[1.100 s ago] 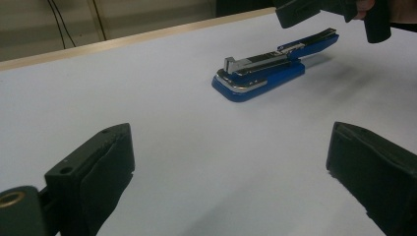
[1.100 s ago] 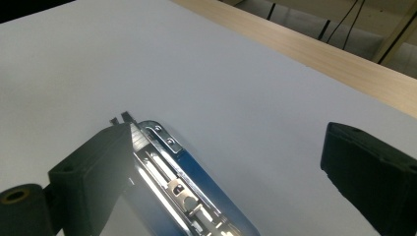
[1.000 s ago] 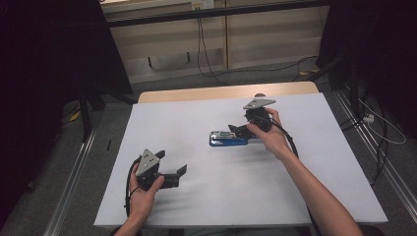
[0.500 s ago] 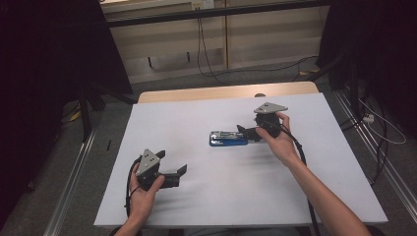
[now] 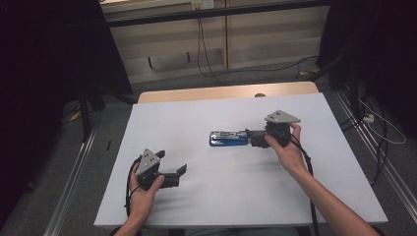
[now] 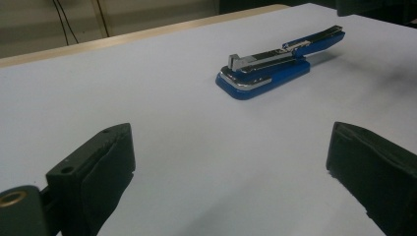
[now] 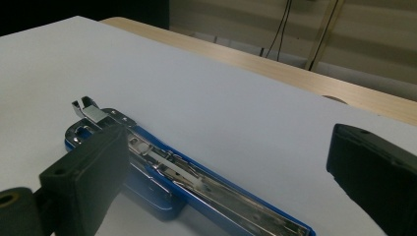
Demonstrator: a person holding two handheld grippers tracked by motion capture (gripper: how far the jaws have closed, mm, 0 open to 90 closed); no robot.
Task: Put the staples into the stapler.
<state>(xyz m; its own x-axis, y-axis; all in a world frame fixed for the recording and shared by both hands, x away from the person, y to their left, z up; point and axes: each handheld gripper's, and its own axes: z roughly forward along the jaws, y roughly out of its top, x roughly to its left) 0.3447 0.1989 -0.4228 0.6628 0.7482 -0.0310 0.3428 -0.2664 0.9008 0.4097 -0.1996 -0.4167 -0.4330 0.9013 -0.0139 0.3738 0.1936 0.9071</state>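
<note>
Blue stapler lies mid-table on white sheet, top swung open, metal staple channel exposed. Right gripper spread wide, straddling stapler's rear end, nothing clamped. Left gripper parked near front-left, jaws apart, idle. Grasp not yet made; handling remains.

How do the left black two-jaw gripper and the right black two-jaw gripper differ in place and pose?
The left black two-jaw gripper sits near the white table's front edge, far from the blue and chrome stapler; the right black two-jaw gripper is at the stapler's end. The stapler lies beside one right jaw. Both stand open, holding nothing.
</note>
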